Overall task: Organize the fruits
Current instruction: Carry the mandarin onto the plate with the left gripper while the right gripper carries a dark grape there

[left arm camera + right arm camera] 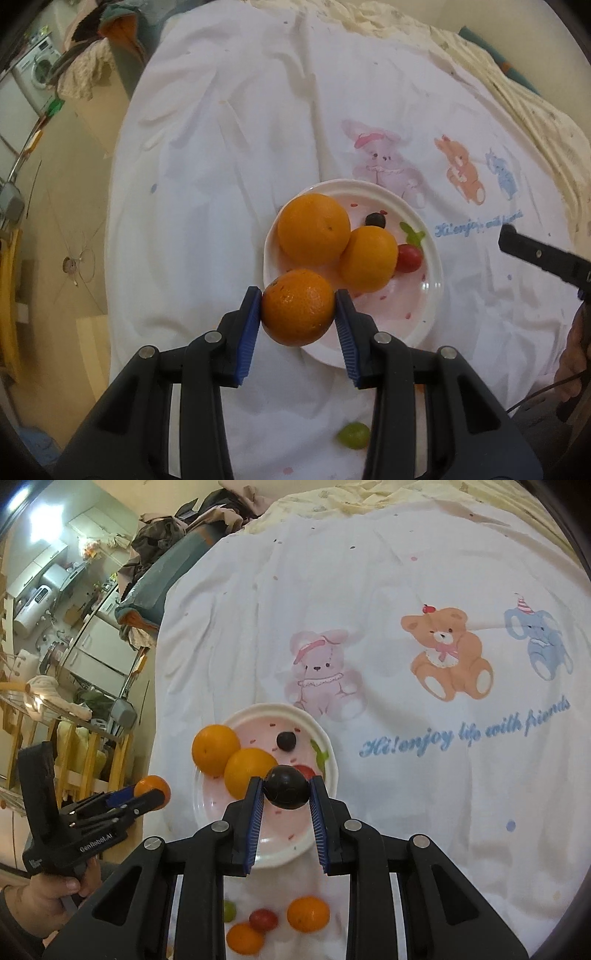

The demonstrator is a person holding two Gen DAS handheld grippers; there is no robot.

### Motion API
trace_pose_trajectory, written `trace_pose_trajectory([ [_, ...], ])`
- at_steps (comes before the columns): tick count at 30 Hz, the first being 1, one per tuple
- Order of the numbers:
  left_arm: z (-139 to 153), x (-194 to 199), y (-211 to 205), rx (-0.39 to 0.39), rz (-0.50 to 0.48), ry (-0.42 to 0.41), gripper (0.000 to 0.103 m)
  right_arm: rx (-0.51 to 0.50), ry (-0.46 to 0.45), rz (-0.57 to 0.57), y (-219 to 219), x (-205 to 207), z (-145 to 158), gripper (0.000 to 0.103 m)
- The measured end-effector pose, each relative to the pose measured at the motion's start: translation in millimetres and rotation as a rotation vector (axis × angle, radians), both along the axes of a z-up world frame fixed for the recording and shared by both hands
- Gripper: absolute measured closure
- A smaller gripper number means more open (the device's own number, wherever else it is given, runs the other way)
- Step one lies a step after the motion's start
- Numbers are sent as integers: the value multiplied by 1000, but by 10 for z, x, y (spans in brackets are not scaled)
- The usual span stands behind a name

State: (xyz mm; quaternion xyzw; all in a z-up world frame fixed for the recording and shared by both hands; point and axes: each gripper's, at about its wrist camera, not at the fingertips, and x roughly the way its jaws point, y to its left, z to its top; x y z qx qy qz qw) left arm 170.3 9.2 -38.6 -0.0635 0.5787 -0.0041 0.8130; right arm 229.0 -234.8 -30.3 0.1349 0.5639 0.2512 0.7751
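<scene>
A white and pink plate lies on the white printed cloth. On it sit two oranges, a red fruit and a small dark fruit. My left gripper is shut on a third orange above the plate's near left rim; it also shows at the left of the right wrist view. My right gripper is shut on a dark round fruit above the plate.
Loose fruit lies on the cloth near me: a green grape, a red fruit and two small oranges. The bed's left edge drops to the floor. Crumpled bedding lies at the far right.
</scene>
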Motion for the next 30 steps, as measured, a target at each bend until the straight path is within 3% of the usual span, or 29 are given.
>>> trace_pose_trajectory([
  [15,-454,186,-202,-63,-59,77,67,-28,86,62,398,423,-430,76],
  [30,-593,245,-300,-31,-64,96,66,-39,165,90,589,534,-840,74],
])
